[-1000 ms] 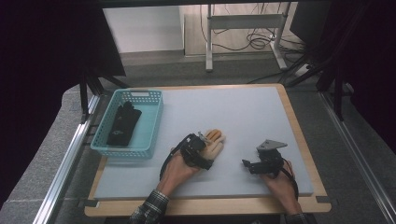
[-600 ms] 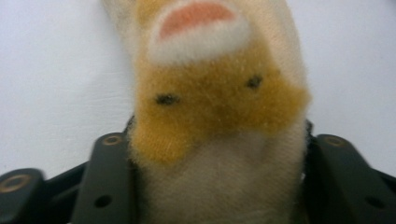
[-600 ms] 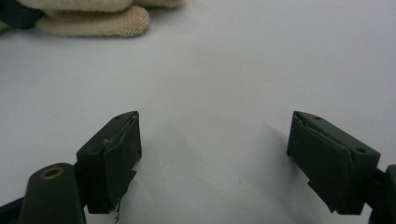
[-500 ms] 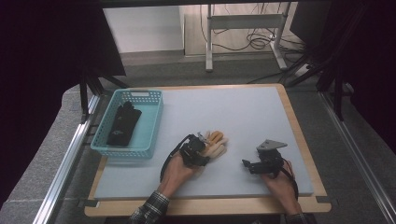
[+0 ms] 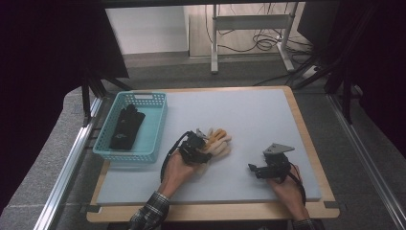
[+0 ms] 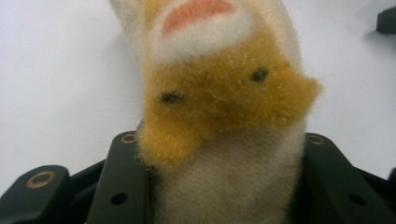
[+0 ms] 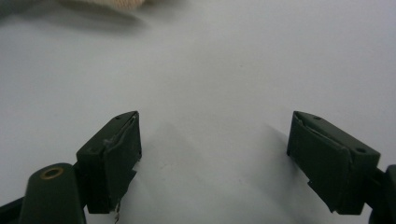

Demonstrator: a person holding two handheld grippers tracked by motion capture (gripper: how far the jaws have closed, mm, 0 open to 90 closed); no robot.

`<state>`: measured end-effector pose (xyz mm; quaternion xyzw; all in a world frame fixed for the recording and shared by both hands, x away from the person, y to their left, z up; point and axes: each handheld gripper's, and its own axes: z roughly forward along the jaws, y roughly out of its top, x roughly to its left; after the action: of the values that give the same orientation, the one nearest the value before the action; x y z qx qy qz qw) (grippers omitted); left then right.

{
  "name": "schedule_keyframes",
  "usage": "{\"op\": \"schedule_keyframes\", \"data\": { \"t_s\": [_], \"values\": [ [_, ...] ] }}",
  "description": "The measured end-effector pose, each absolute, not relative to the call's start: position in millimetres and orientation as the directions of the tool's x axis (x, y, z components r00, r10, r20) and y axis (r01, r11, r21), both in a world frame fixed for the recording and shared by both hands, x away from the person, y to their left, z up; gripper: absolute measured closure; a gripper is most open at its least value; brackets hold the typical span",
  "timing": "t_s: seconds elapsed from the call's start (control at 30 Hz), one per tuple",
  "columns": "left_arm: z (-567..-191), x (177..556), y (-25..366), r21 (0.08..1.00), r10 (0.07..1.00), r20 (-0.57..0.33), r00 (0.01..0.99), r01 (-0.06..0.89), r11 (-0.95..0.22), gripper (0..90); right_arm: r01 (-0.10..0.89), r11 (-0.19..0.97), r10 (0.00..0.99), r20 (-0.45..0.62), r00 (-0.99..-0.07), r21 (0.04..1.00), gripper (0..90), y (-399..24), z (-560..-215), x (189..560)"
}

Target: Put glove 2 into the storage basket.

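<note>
Mat (image 5: pixel 249 115): upper half and right centre bare, open for passage. Teal basket (image 5: pixel 155 139) with a dark item (image 5: pixel 125 127) blocks the left edge. Plush toy (image 5: pixel 218 143) sits mid-frame between left gripper (image 5: pixel 200 143) jaws. Right gripper (image 5: pixel 256 168), lower right, jaws apart over bare mat.

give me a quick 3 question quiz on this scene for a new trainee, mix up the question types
1. True or false: the right gripper has its jaws closed on the plush toy.
2. What lies in the blue basket? A) a black item B) a yellow ball C) scissors
3. Fill in: the plush toy sits between the jaws of the ___ gripper.

Key: 1. false, its jaws stand wide apart over the bare mat. 2. A, the black item. 3. left.
</note>
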<state>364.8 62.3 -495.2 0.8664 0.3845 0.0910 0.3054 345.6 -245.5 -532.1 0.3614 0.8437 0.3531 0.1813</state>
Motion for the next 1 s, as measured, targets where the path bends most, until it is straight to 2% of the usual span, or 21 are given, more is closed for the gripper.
{"op": "schedule_keyframes", "data": {
  "t_s": [0.57, 0.77, 1.0],
  "values": [
    [-443, 383, 102, 0.629, 0.787, -0.03, 0.616, 0.624, -0.464, 55.0, 0.482, 0.488, 0.738, -0.05, -0.672, 0.728, 17.4, -245, -532, 346],
    [-419, 391, 132, 0.641, 0.829, -0.015, 0.559, 0.642, -0.421, 54.9, 0.482, 0.488, 0.739, -0.05, -0.672, 0.728, 17.4, -245, -532, 346],
    [-411, 397, 162, 0.649, 0.87, -0.014, 0.492, 0.667, -0.366, 54.9, 0.482, 0.488, 0.739, -0.05, -0.672, 0.728, 17.4, -245, -532, 346]
  ]
}}
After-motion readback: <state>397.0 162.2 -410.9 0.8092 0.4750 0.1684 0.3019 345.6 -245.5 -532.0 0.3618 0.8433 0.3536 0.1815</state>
